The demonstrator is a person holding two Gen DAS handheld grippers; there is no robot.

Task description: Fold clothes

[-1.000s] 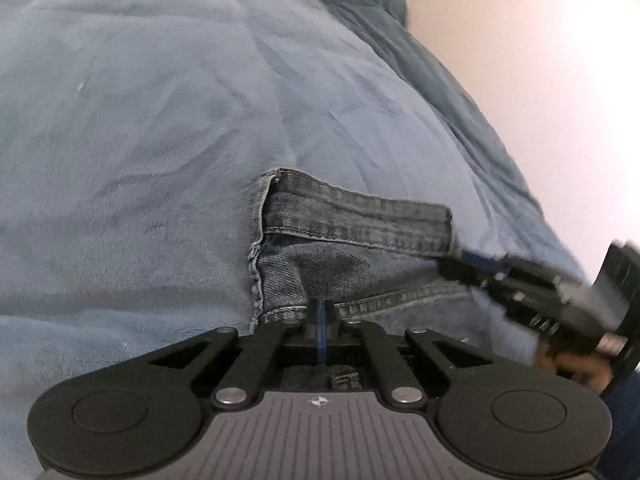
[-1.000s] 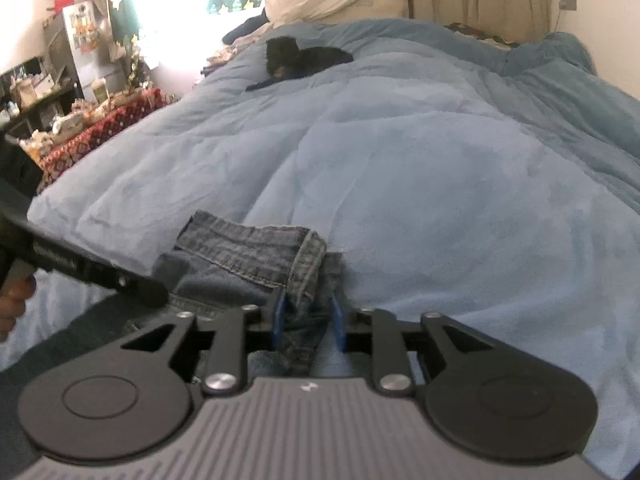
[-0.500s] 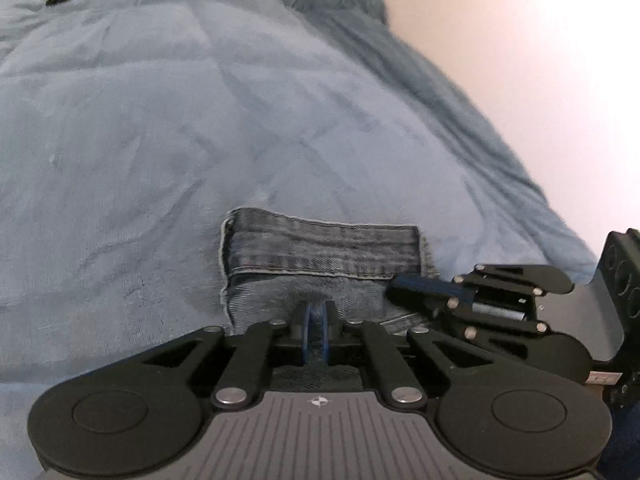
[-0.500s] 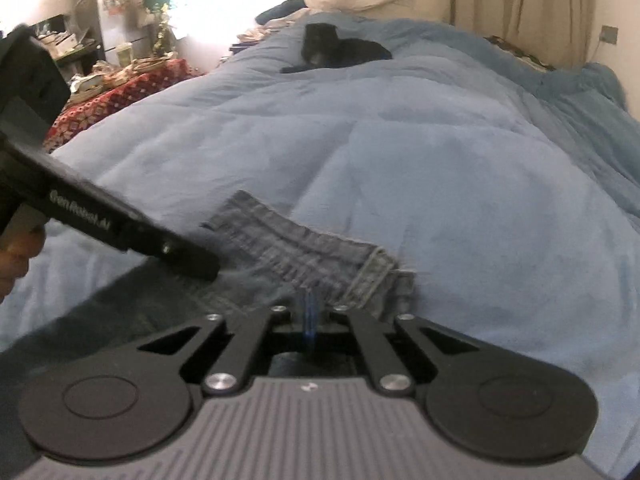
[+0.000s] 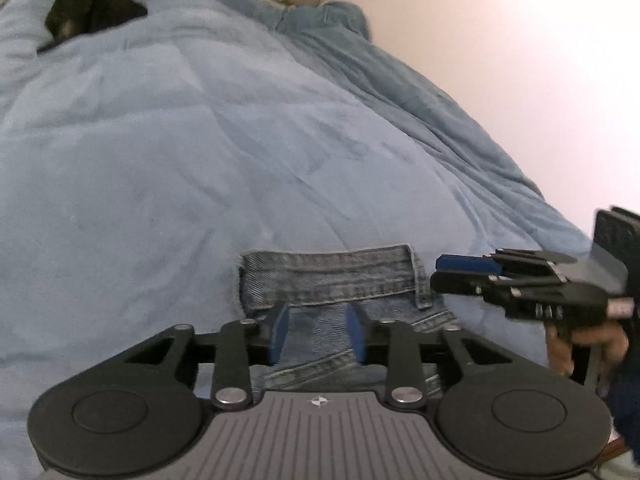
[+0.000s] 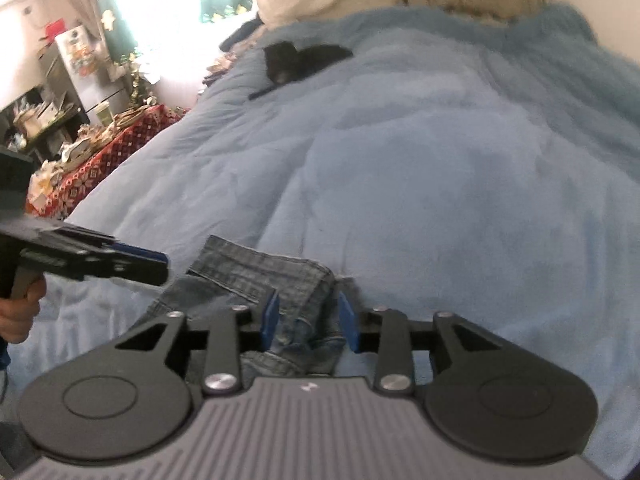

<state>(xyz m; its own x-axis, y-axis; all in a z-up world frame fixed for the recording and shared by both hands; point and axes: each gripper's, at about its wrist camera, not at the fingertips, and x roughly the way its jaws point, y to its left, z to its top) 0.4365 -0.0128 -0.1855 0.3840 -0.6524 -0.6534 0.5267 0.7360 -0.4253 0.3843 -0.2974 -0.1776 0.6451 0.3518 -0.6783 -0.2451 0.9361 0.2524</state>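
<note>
In the left wrist view, our left gripper (image 5: 316, 334) sits at six o'clock with its blue pads (image 5: 277, 334) spread well apart, gripping nothing; the folded jeans (image 5: 332, 284) show through the gap between them. The jeans lie flat on the blue blanket (image 5: 200, 152) just ahead of the fingertips, a stitched hem band running across their far edge. At three o'clock our right gripper (image 5: 460, 276) reaches in from the side, its tips just beside the right corner of the denim; from this angle we cannot tell how wide it stands, and the hand (image 5: 588, 344) holding it shows beneath. A black garment (image 5: 92, 12), blurred, lies far up the blanket at eleven o'clock, and a pale wall (image 5: 520, 60) fills the two o'clock side. In the right wrist view, the right gripper (image 6: 307, 322) is likewise wide open at six o'clock and grips nothing; the bunched right edge of the jeans (image 6: 256, 276) lies between and under its blue pads (image 6: 347, 322). The left gripper (image 6: 148, 266) enters at nine o'clock, its tips just beside the left corner of the denim. The black garment (image 6: 298, 58) lies at twelve o'clock on the blanket (image 6: 440, 180), and a red patterned cloth (image 6: 108, 152) covers cluttered furniture at ten o'clock.
</note>
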